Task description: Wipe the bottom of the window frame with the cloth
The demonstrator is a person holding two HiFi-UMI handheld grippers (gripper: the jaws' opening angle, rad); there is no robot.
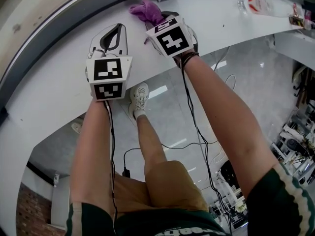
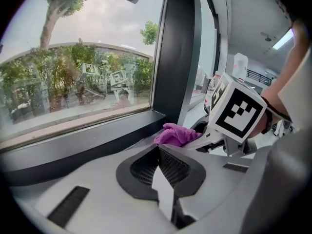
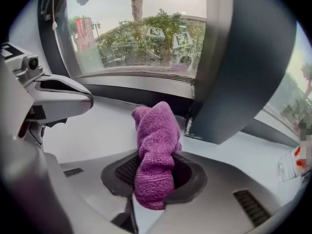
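While right gripper [image 3: 155, 179] clamps purple cloth [image 3: 156, 140] near window frame [image 3: 141, 92], left gripper [image 2: 158, 167] jaws together, empty

Wide window pane [image 2: 73, 57], set in dark window frame [image 2: 97, 135]; thick dark post [image 2: 178, 57] at pane's right edge. Outside: trees [image 3: 136, 4], shrubs [image 3: 168, 26], grey overcast sky [image 2: 112, 9], soft daylight. White sill [image 1: 49, 100] below frame, curving across head view. Further down, glossy grey tiled floor [image 1: 256, 77], bright with reflected strip lights [image 1: 157, 91]. Patch of red brick wall [image 1: 29, 205] at lower left. Lit ceiling lamp [image 2: 285, 39] indoors, upper right of left tool view.
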